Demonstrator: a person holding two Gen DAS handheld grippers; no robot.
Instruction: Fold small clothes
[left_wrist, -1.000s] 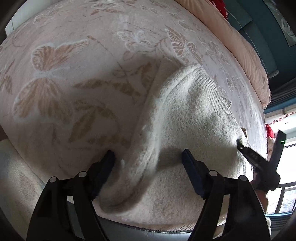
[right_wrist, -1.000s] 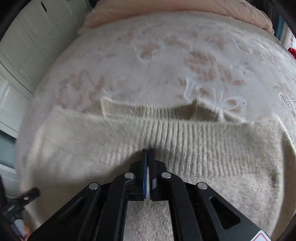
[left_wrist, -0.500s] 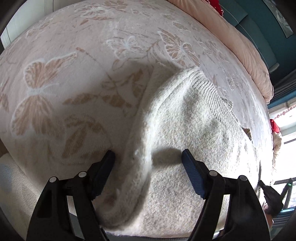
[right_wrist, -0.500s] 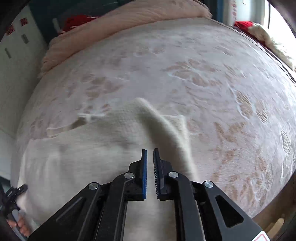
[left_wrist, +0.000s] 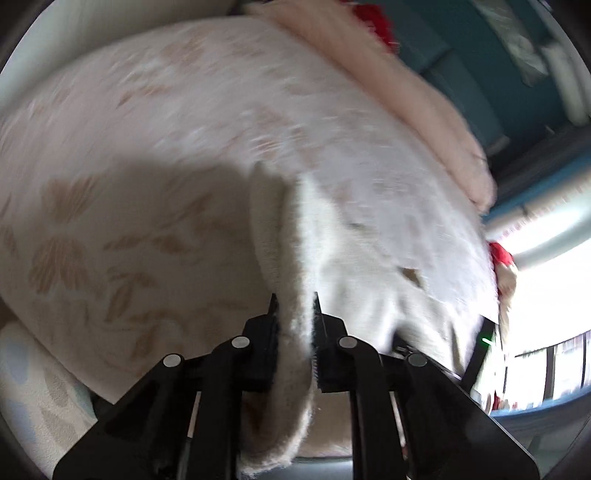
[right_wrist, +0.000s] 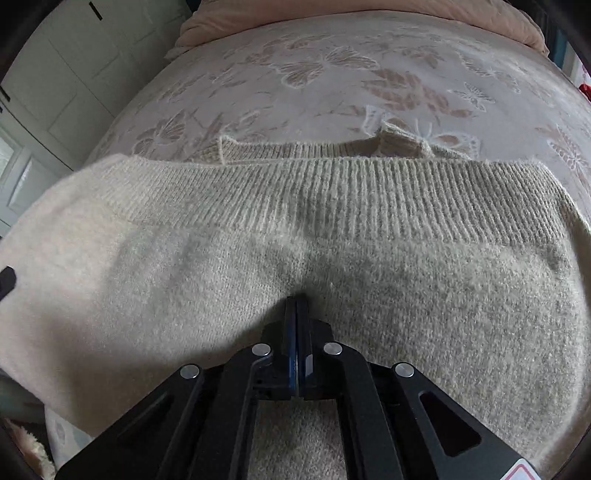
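The fuzzy cream sweater (right_wrist: 332, 266) lies flat on the bed cover (right_wrist: 332, 74), its long ribbed edge running side to side. The left gripper (left_wrist: 293, 306) is closing on 1 thick fold at the sweater's side. The right gripper (right_wrist: 295, 306) is pressed tight, nipping the soft knit.

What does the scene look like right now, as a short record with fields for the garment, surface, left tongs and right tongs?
garment: cream knit sweater, ribbed hem facing away
surface: bedspread with butterfly print
left tongs: closing on a lifted fold of the sweater, which sits between the pads
right tongs: shut, tips at the knit; whether fabric is pinched cannot be told
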